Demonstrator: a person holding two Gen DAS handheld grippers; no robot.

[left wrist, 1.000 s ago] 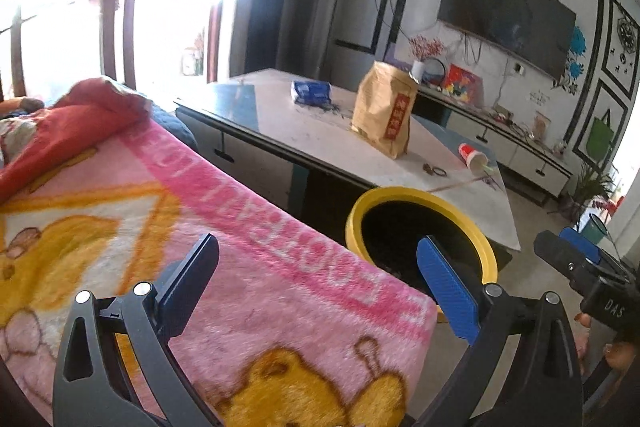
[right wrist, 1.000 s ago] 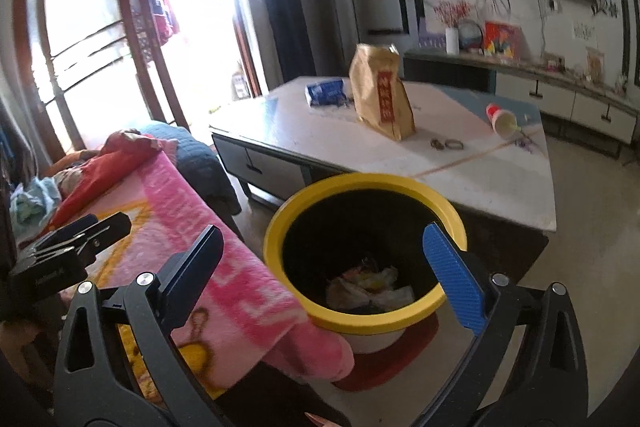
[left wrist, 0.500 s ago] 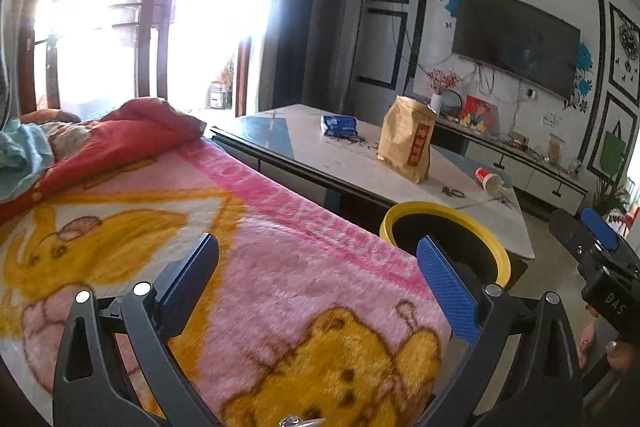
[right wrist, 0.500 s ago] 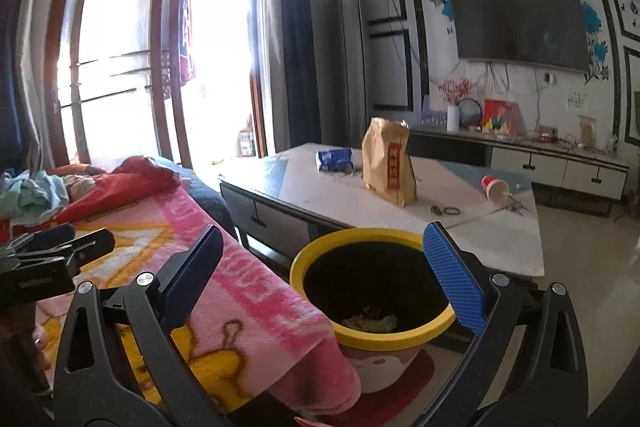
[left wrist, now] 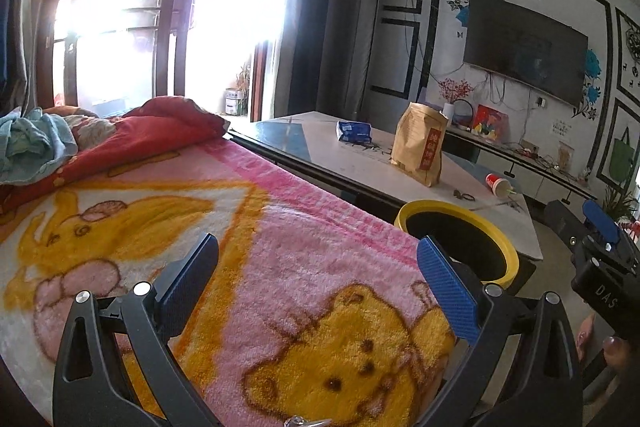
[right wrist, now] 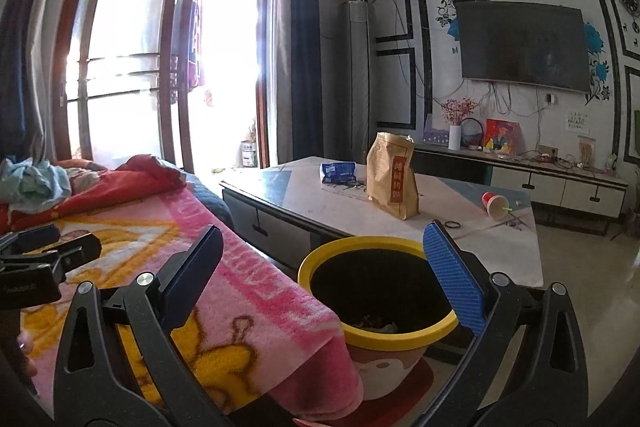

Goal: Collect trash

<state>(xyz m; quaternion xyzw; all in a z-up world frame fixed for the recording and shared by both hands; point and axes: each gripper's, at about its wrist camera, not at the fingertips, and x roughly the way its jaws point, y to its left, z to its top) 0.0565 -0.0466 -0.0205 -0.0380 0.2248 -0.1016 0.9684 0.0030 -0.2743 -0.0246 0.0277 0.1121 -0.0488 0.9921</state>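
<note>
A yellow-rimmed bin (right wrist: 378, 331) stands on the floor between the blanket and the low table, with some trash at its bottom; it also shows in the left wrist view (left wrist: 460, 223). On the table (right wrist: 440, 227) lie a blue wrapper (right wrist: 338, 172), a brown paper bag (right wrist: 394, 181), a tipped red paper cup (right wrist: 495, 205) and small black rings (right wrist: 452, 225). My right gripper (right wrist: 324, 267) is open and empty above the bin's near side. My left gripper (left wrist: 318, 279) is open and empty over the pink blanket (left wrist: 280, 287).
A pink cartoon blanket (right wrist: 224, 291) covers the sofa at left, with a red cover (right wrist: 120, 183) and pale blue cloth (right wrist: 34, 183) behind. A TV cabinet (right wrist: 552, 183) lines the far wall. A tall air conditioner (right wrist: 352, 83) stands by the window.
Both grippers have pulled back and up from the bin. The bin looks smaller and farther, and more of the room and blanket shows. Both stay open.
</note>
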